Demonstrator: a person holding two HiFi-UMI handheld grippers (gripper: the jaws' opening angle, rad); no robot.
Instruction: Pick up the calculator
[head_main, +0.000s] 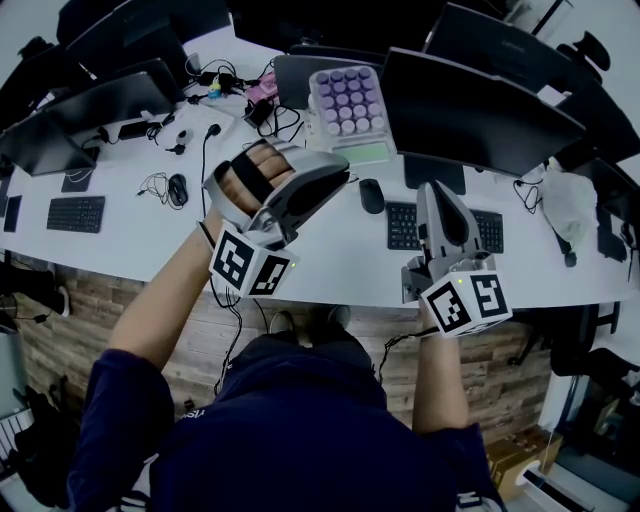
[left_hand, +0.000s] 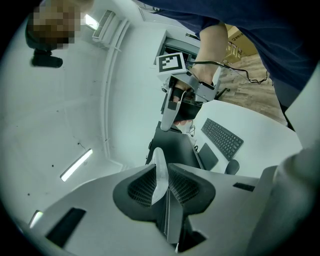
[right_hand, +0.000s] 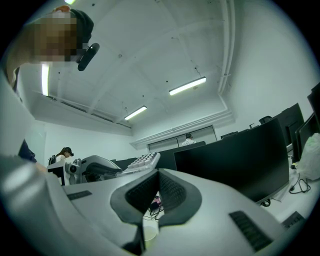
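The calculator, white with purple round keys and a pale green strip, is lifted above the white desk in the head view. My left gripper is shut on its near edge. In the left gripper view the calculator shows edge-on as a thin white blade between the dark pads of the left gripper. My right gripper hovers over the desk to the right with its jaws together and nothing in them. In the right gripper view the calculator shows to the left, beyond the right gripper.
Dark monitors line the back of the desk. A black keyboard and mouse lie under the grippers. Another keyboard, a mouse and tangled cables are at the left. A plastic bag sits at the right.
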